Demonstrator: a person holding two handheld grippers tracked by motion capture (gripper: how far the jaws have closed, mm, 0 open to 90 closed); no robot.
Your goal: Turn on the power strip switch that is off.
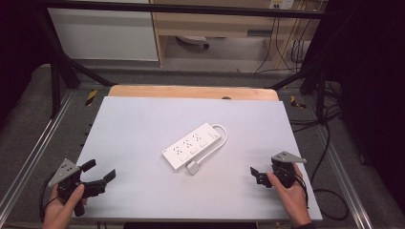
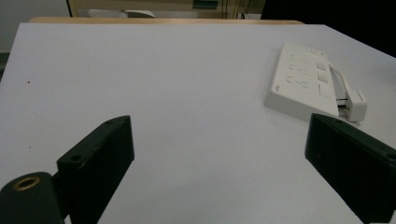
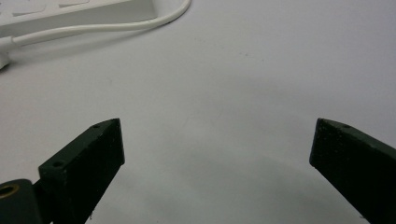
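Note:
A white power strip [image 1: 191, 145] lies slantwise in the middle of the white table top [image 1: 138, 119]. Its white cable [image 1: 222, 139] loops round the far end and comes back to a plug [image 1: 193, 168] lying beside the near end. My left gripper [image 1: 101, 170] is held at the table's front left corner, open and holding nothing. In the left gripper view the strip [image 2: 303, 79] and plug [image 2: 356, 102] lie ahead to the right of the wide-apart jaws. My right gripper [image 1: 256, 175] is held at the front right, open over bare table. The right gripper view catches the strip's edge [image 3: 70, 16] and cable [image 3: 116, 25] at its top left.
A wooden strip [image 1: 191, 91] borders the table's far edge. Black frame bars [image 1: 62, 67] and metal rails [image 1: 33, 148] run along both sides. Loose cables [image 1: 329, 143] trail on the floor at the right. Cabinets [image 1: 105, 33] stand behind.

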